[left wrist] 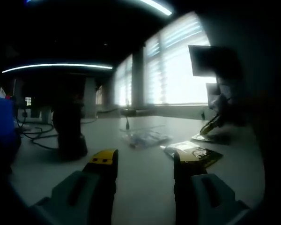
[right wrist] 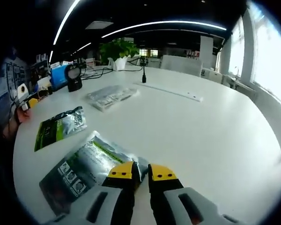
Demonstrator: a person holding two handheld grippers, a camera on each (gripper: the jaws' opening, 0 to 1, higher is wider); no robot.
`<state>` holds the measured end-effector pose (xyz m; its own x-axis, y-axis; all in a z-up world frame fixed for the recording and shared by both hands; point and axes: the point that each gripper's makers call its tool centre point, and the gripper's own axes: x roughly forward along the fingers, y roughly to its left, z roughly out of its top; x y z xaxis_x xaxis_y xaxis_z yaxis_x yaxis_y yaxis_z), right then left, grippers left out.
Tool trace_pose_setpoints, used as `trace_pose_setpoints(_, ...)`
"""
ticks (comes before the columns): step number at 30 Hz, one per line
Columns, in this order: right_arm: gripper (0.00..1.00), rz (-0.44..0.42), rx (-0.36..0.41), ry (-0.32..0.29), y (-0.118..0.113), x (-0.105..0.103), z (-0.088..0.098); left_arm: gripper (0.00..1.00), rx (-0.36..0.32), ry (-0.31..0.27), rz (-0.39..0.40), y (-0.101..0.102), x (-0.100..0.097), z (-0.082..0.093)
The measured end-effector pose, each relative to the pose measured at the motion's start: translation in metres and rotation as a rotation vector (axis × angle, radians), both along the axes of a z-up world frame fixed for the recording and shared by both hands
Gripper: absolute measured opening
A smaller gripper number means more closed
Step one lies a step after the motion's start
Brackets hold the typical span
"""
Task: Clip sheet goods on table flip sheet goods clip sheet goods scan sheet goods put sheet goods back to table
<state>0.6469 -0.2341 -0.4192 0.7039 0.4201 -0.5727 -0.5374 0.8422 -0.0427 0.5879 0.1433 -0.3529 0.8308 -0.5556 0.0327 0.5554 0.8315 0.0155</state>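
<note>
The flat foil pouch (right wrist: 86, 166) lies on the white table (right wrist: 215, 136) right under my right gripper (right wrist: 141, 172), its corner tucked between my yellow-tipped jaws, which are nearly pressed together on that edge, so I judge I am pinching it. The side facing up is crinkled and silvery with a green stripe, small print and square icons. I cannot tell whether this is the first clip or the later one; the pouch sits flat, so flipping or scanning and the put-back look ahead of me. A second pouch (right wrist: 61, 126), green and shiny, lies just beyond it, and further off a clear wrapped packet (right wrist: 111, 96) rests near the table's middle. A black scanner stand (right wrist: 74, 77) rises at the far edge beside a blue box (right wrist: 60, 76). My left gripper (left wrist: 145, 171) hovers low over the table with jaws spread apart and nothing between them; ahead of it lie a dark glossy pouch (left wrist: 193, 153) and the clear packet (left wrist: 145, 137), dim against bright windows (left wrist: 178, 70).
</note>
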Motion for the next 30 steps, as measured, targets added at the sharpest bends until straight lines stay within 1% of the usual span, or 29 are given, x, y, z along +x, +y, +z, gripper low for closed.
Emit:
trace_pose_setpoints(4,0.08,0.010,-0.030,0.008,0.001,0.002,0.001,0.40,0.001,0.001,0.000,0.000,0.000,0.000)
trace_pose_setpoints(5,0.12,0.013,-0.050,0.002,0.000,0.002,0.001,0.40,0.002,0.001,0.000,0.000,0.000,0.000)
trace_pose_setpoints(6,0.17,0.025,-0.048,-0.003,0.002,0.003,0.003,0.40,0.002,0.001,0.001,0.000,0.000,0.000)
trace_pose_setpoints(8,0.27,0.037,0.009,0.019,0.009,0.002,0.006,0.40,0.002,0.002,0.001,0.000,0.000,-0.001)
trace_pose_setpoints(9,0.27,0.037,0.017,0.020,0.009,0.003,0.007,0.40,0.003,0.002,0.001,0.000,0.000,-0.001)
trace_pose_setpoints(10,0.26,0.037,-0.006,0.020,0.009,0.004,0.005,0.40,0.003,0.002,0.002,0.000,0.000,-0.001)
trace_pose_setpoints(11,0.23,0.038,-0.051,0.027,0.004,0.003,0.001,0.40,0.003,0.002,0.002,0.000,0.000,-0.001)
trace_pose_setpoints(12,0.23,0.044,-0.056,0.023,0.005,0.004,-0.001,0.40,0.004,0.002,0.003,0.000,0.000,-0.001)
trace_pose_setpoints(13,0.21,0.041,-0.038,0.030,0.006,0.004,0.001,0.40,0.003,0.002,0.003,0.000,0.000,-0.001)
trace_pose_setpoints(14,0.19,0.031,-0.018,0.058,0.007,0.002,-0.001,0.40,0.003,0.002,0.003,0.000,0.000,-0.001)
trace_pose_setpoints(15,0.18,0.034,-0.019,0.052,0.006,0.003,0.000,0.40,0.003,0.002,0.003,0.000,0.000,-0.001)
trace_pose_setpoints(19,0.16,0.012,-0.019,0.056,0.003,0.005,-0.002,0.40,0.002,0.000,0.001,-0.001,-0.001,0.000)
trace_pose_setpoints(23,0.11,-0.021,-0.003,0.059,-0.003,0.008,-0.003,0.40,0.001,-0.001,-0.001,-0.001,-0.001,0.000)
trace_pose_setpoints(27,0.09,-0.026,0.006,0.059,-0.005,0.009,-0.003,0.40,-0.002,-0.001,-0.001,-0.001,-0.001,0.001)
trace_pose_setpoints(30,0.06,-0.016,0.007,0.066,-0.005,0.010,-0.004,0.40,-0.001,-0.001,-0.001,-0.001,-0.002,0.001)
